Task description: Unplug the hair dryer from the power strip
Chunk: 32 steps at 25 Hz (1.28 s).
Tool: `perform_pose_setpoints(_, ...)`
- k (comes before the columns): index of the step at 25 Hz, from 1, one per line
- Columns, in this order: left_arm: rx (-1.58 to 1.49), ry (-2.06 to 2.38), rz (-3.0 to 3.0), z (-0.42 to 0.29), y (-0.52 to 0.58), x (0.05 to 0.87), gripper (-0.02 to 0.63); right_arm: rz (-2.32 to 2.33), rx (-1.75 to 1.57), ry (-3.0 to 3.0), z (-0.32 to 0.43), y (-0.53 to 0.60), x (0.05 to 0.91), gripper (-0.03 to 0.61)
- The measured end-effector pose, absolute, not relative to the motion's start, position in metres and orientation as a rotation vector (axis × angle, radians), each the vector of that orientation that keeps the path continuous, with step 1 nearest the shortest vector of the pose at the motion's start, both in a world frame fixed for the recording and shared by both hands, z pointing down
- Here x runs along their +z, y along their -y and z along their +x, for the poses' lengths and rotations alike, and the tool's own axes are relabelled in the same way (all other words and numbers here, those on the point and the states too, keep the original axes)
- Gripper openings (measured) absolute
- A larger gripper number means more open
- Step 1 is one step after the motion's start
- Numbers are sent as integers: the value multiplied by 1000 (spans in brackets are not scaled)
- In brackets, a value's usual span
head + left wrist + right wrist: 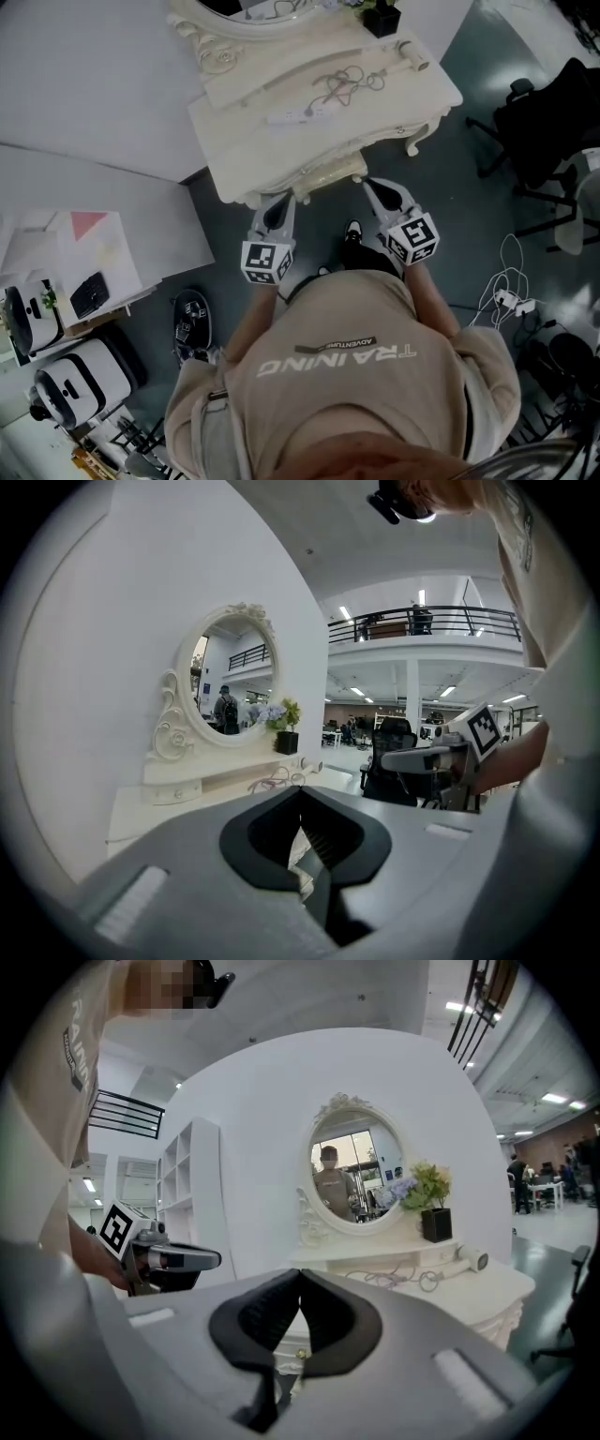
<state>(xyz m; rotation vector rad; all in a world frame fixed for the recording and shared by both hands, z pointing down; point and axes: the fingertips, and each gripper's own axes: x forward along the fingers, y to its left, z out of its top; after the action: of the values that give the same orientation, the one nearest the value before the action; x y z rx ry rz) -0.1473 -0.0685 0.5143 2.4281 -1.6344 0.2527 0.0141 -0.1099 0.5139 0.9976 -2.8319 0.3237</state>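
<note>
Left gripper (278, 202): jaws together, empty, held out nearly level toward the desk (234, 141) front.
Right gripper (380, 192): jaws together, empty, alongside the left.
Hair dryer (412, 53): lying at the desk's far right corner, well apart from both grippers.
Power strip (300, 116): mid-desk, near the tangled cord (349, 82).

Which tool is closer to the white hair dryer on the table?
Right. The right tool is before the cream dressing table, at the end with the white hair dryer; the left tool is farther left.
</note>
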Motion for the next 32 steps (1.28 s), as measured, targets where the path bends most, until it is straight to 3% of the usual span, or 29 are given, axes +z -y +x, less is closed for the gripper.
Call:
perform_pose_setpoints(11, 318, 1671, 2374, -113, 162, 513, 8, 788, 366, 2878, 11, 229, 529, 5)
perform_pose_setpoints(32, 390, 1354, 2516, -167, 282, 565, 8, 921, 376, 2657, -70, 329, 565, 5)
